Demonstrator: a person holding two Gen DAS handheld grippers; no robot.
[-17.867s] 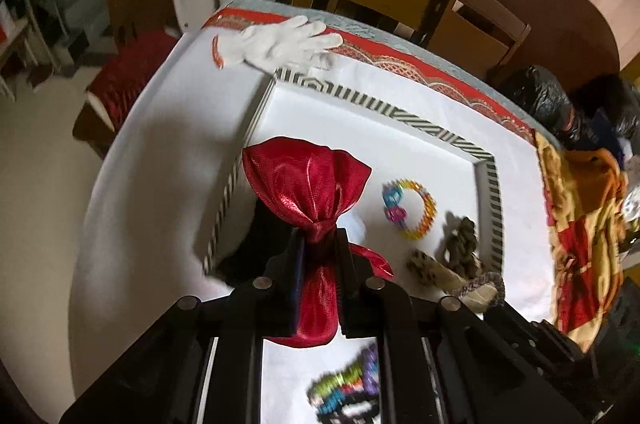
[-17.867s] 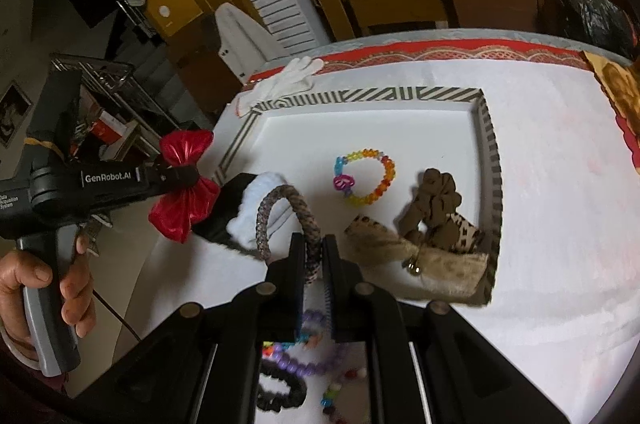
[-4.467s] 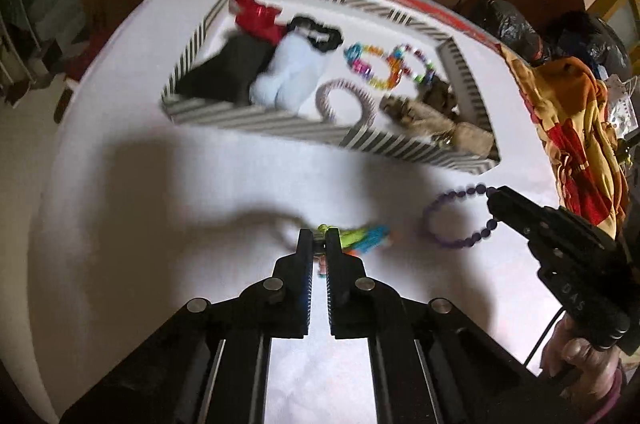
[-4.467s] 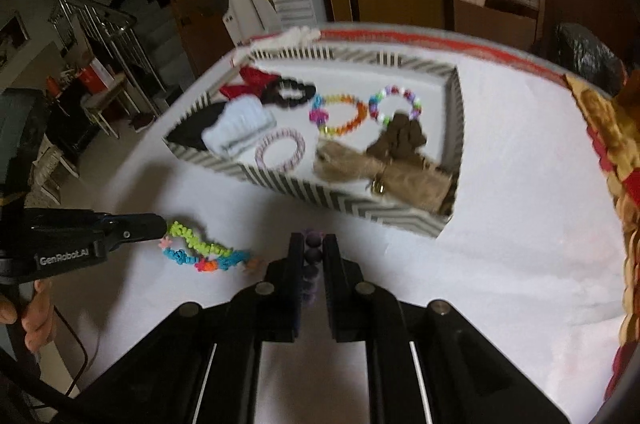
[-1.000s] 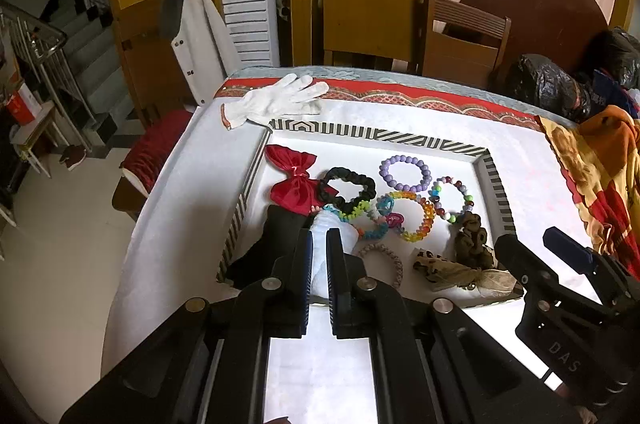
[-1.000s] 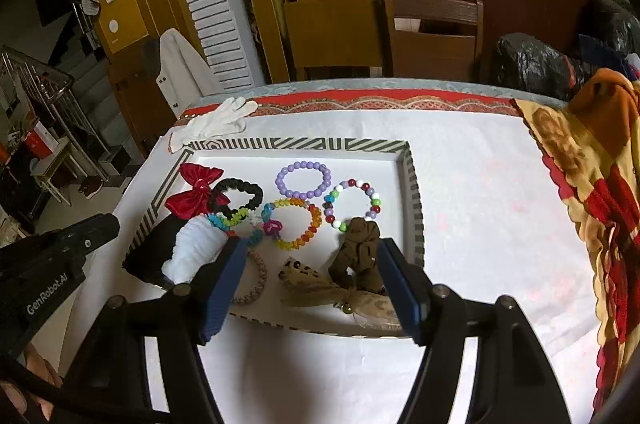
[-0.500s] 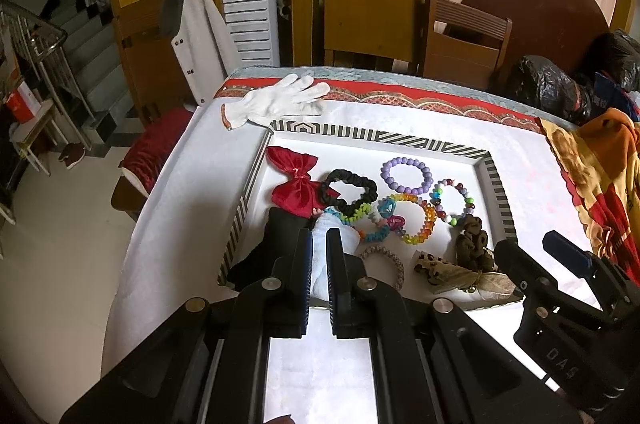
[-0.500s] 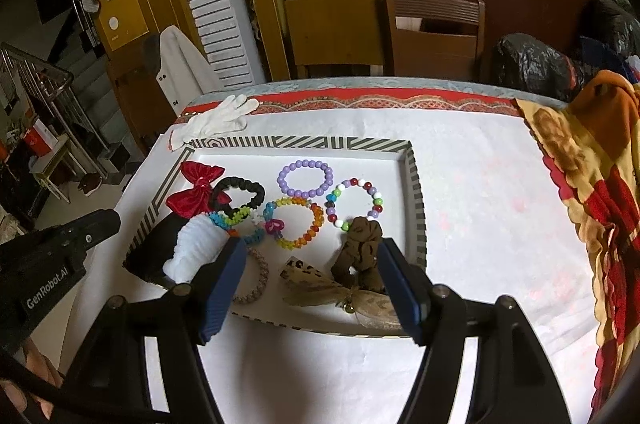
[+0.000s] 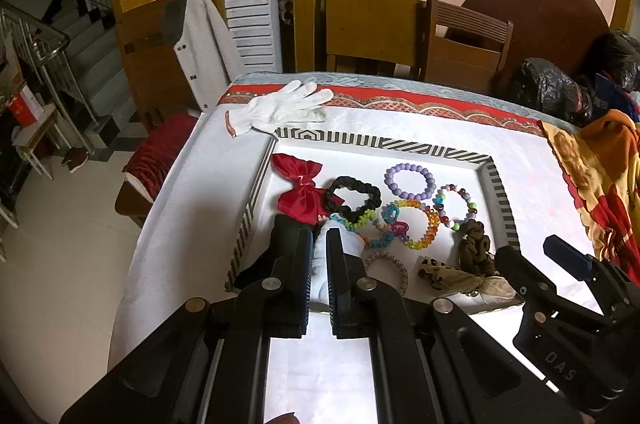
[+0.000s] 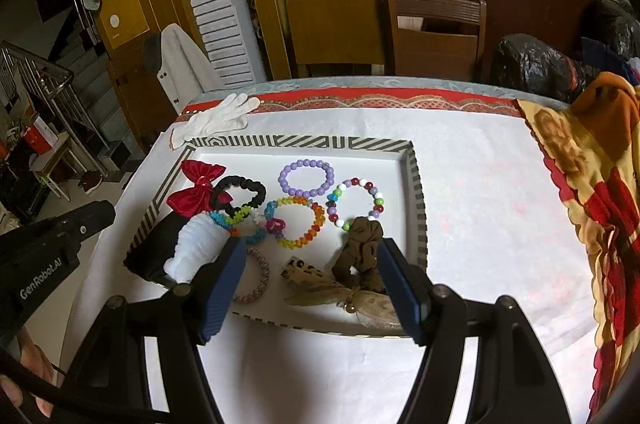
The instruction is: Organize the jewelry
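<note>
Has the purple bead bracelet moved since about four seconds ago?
Yes. The purple bead bracelet now lies inside the striped tray, near its far wall; earlier it was outside, on the tablecloth before the tray's near wall.

Table (image 10: pixel 472 184) (striped tray (image 10: pixel 416 184), glove (image 10: pixel 216 120))

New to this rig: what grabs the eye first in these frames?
The striped tray at the table's middle, packed with bright pieces: a red bow at its far left, a purple bracelet at the back. A white glove lies beyond the tray's far-left corner.
</note>
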